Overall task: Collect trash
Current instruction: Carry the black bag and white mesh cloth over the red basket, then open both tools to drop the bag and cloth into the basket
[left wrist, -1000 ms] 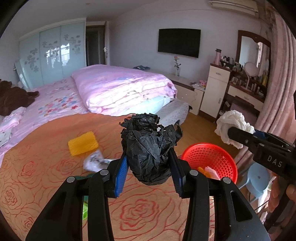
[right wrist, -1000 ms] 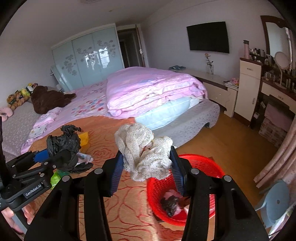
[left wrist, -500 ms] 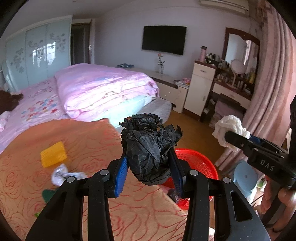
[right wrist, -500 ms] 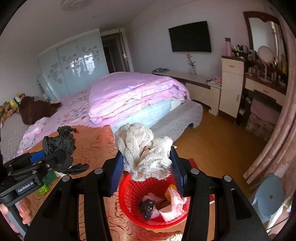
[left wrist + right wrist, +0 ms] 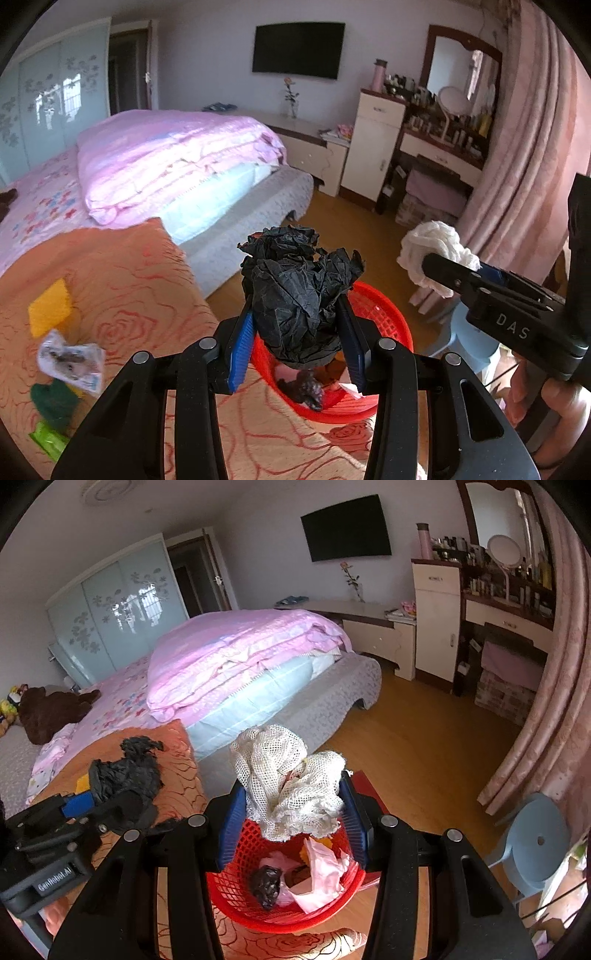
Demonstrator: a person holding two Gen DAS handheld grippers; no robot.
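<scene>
My left gripper (image 5: 295, 321) is shut on a crumpled black paper wad (image 5: 295, 295), held above the near rim of the red basket (image 5: 384, 317). My right gripper (image 5: 291, 812) is shut on a white mesh wad (image 5: 288, 775), held over the red basket (image 5: 229, 897), which holds pink scraps and a dark lump. The right gripper with its white wad (image 5: 432, 247) shows at the right of the left wrist view. The left gripper with its black wad (image 5: 125, 771) shows at the left of the right wrist view.
On the orange rose-patterned bedcover (image 5: 129, 288) lie a yellow sponge (image 5: 50, 312), a crumpled wrapper (image 5: 70, 362) and green scraps (image 5: 51, 402). A pink quilt (image 5: 240, 657) is on the bed behind. A blue stool (image 5: 532, 842) and pink curtain (image 5: 546, 720) stand at the right.
Both grippers have swung right and forward toward the red basket with their wads. The basket now sits directly below both grippers.
</scene>
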